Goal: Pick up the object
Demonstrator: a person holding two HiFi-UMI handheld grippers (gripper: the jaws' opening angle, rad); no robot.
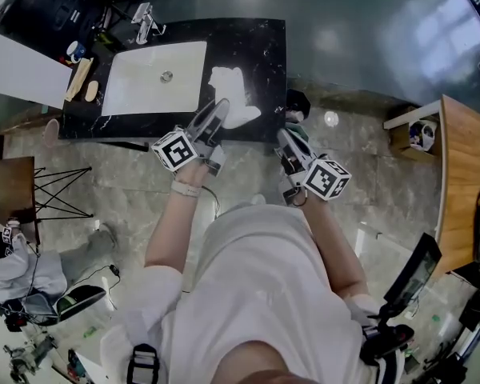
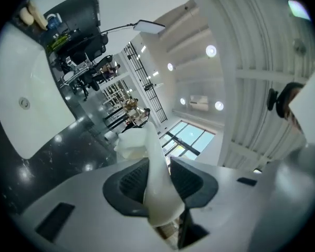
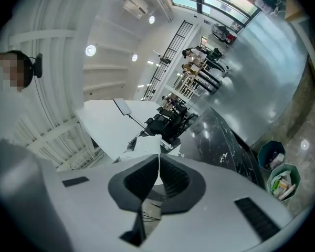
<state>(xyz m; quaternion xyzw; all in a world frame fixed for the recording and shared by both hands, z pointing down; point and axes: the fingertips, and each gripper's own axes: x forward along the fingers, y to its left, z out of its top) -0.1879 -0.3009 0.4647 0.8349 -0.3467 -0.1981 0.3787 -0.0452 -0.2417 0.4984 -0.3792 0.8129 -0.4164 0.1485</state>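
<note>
A white crumpled cloth [image 1: 234, 93] lies on the black marble counter [image 1: 266, 50], just right of the sink. My left gripper [image 1: 216, 112] reaches over the counter's near edge and is shut on the cloth. In the left gripper view a fold of the cloth [image 2: 156, 185] stands up, squeezed between the dark pads of the left gripper [image 2: 158, 168]. My right gripper [image 1: 283, 137] hovers off the counter's near right corner, apart from the cloth. Its jaws meet at the tips in the right gripper view [image 3: 158, 159], and I see nothing held between them.
A white sink basin [image 1: 144, 82] with a faucet [image 1: 146, 22] fills the counter's left part, with small items [image 1: 81, 80] beside it. Two waste bins [image 3: 277, 178] stand on the floor past the counter's end. A wooden table [image 1: 464, 174] is at right, a wire-legged stool [image 1: 32, 189] at left.
</note>
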